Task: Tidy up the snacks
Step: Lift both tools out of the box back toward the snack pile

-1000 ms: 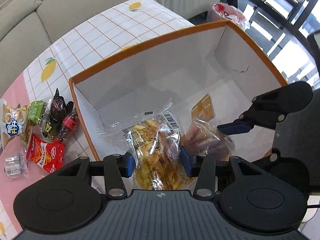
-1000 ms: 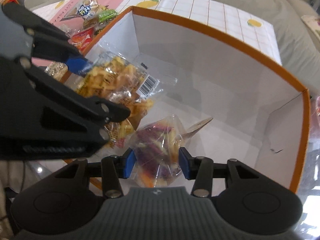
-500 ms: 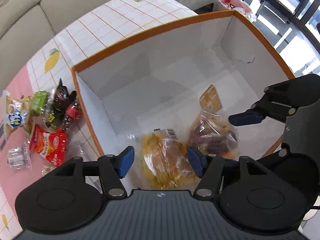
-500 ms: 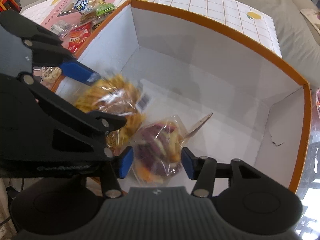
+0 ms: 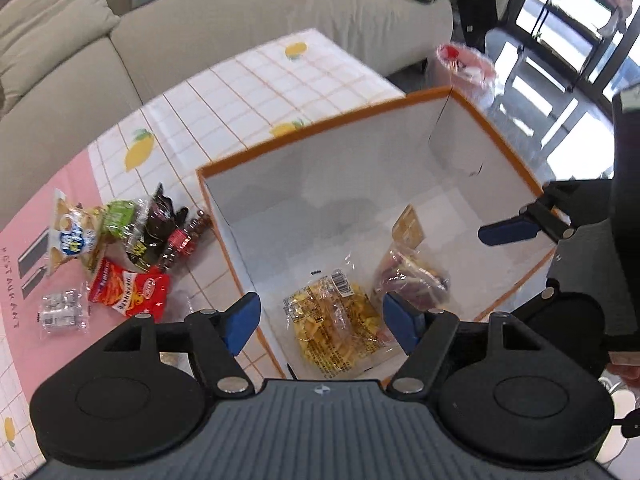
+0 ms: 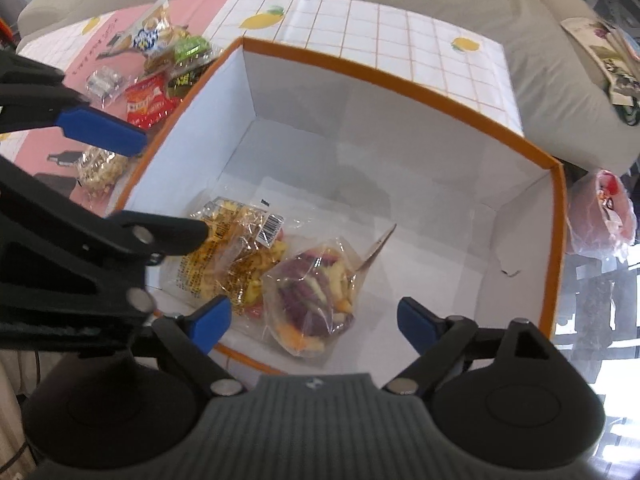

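Two packets boxed; most snacks not yet sorted.

Left hand-held gripper (image 5: 320,318) and right hand-held gripper (image 6: 314,322) both hang spread wide above the box (image 6: 400,80), gripping nothing. Inside lie a yellow chip bag (image 5: 334,330) and a purple-mix bag (image 6: 314,296), touching. A pile of loose snacks (image 5: 116,248) waits on the tabletop (image 5: 248,84) beside the box. A beige sofa (image 5: 80,52) stands beyond, glazed doors at right.
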Demonstrator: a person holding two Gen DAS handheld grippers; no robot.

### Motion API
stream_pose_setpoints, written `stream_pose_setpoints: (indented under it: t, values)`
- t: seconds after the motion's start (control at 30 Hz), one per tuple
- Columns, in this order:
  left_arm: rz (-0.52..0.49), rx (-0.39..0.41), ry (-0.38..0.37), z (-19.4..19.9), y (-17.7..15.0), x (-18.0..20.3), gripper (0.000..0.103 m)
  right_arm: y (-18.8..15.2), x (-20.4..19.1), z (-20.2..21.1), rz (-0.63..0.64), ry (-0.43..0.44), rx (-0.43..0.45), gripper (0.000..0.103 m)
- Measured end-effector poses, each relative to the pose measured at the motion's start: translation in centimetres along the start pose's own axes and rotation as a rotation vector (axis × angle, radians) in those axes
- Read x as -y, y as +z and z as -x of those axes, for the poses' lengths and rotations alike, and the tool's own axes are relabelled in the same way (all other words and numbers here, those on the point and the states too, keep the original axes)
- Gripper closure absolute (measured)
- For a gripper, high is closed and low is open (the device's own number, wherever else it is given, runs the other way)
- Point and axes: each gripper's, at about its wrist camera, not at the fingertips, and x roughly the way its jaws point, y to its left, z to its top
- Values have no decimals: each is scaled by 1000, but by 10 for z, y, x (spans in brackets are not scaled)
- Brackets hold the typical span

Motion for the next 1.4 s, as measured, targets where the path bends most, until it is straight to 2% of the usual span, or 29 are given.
stream_pose_setpoints:
  t: [0.23,0.4,0.6,0.7,0.8,0.9,1.03,1.23,1.33,1.4]
  values:
    - [62,104,-1,40,-19,-15,21,-15,-10,30,-121,-14,111,13]
    - [112,175,31,62,-39,-31,21,-26,-31,51,-159,-69,231,11]
    - [208,228,33,78,-67,-58,21,-37,-57,66,-224,-64,358,10]
    - [248,237,38,81,-80,-72,21,-39,-73,64,-232,-53,394,12]
    - [292,243,42,82,-94,-88,21,-41,-92,60,-229,-34,413,20]
    - [319,244,39,80,-106,-105,21,-37,-111,53,-205,-21,418,23]
    - [329,231,36,74,-121,-125,22,-30,-133,44,-150,2,425,36]
    - [335,202,-8,61,-130,-154,22,-13,-152,31,-46,10,435,39]
    - [331,204,-11,56,-125,-168,23,3,-154,22,-6,28,416,44]
    - [322,211,-6,52,-118,-177,23,17,-155,15,14,42,405,44]
